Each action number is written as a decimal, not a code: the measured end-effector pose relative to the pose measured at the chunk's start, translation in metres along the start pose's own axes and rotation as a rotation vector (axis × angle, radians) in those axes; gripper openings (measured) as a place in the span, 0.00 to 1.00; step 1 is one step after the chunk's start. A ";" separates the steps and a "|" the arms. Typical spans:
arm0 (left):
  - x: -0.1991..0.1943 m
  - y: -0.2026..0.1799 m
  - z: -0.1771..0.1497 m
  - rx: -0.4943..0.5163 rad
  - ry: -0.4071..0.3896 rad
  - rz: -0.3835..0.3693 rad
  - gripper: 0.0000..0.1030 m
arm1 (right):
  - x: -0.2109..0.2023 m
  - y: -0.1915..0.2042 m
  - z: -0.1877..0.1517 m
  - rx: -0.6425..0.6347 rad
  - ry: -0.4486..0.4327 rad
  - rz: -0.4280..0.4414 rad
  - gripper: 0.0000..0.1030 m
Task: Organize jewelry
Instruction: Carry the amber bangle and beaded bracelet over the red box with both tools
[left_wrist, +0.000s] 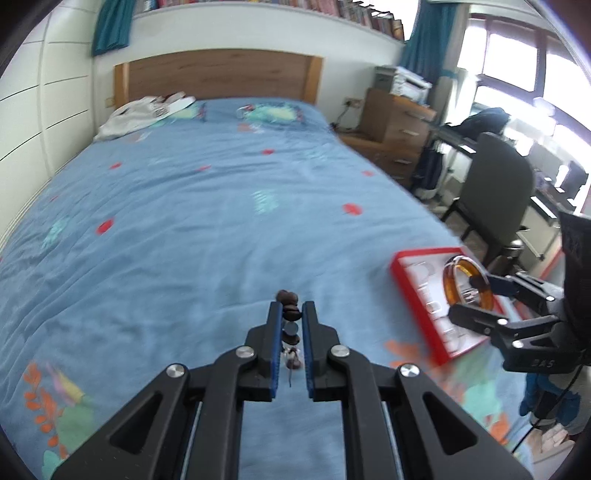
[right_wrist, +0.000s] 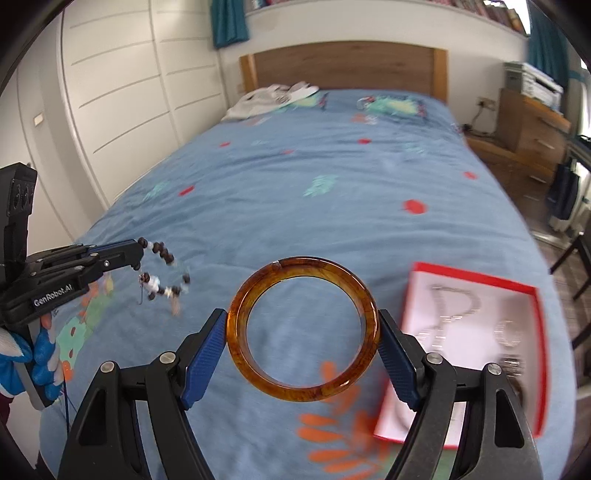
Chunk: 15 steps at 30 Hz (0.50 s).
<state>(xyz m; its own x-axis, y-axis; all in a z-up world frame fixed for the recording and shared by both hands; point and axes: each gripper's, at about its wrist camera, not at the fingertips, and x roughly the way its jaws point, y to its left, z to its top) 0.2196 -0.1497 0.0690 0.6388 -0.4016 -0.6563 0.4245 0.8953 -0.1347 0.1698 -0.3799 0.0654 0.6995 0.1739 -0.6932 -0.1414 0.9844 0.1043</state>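
The left gripper (right_wrist: 138, 254) is almost shut, pinching a bead bracelet (right_wrist: 162, 273) that hangs over the bed (right_wrist: 295, 192). The right gripper (right_wrist: 301, 341) stands wide, squeezing an upright amber bangle (right_wrist: 303, 328). Right: a red tray (right_wrist: 537, 332), maybe holding chains.

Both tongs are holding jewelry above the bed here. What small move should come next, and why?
Probably carry the right tongs toward the red tray and lower the amber bangle into it. The bangle is gripped and clear of the bedspread, and the tray lies just to its right. The left tongs can wait with the bead bracelet.
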 end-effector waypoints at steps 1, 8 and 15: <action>-0.002 -0.012 0.006 0.006 -0.009 -0.024 0.10 | -0.005 -0.006 0.001 0.005 -0.006 -0.009 0.76; 0.000 -0.085 0.038 0.073 -0.025 -0.136 0.10 | -0.044 -0.059 -0.005 0.057 -0.043 -0.067 0.76; 0.037 -0.160 0.051 0.136 0.016 -0.219 0.09 | -0.052 -0.112 -0.023 0.106 -0.022 -0.107 0.76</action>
<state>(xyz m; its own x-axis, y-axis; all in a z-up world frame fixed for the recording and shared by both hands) 0.2078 -0.3174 0.1041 0.5124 -0.5794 -0.6339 0.6348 0.7526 -0.1748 0.1338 -0.4995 0.0734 0.7223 0.0668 -0.6884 0.0089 0.9943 0.1058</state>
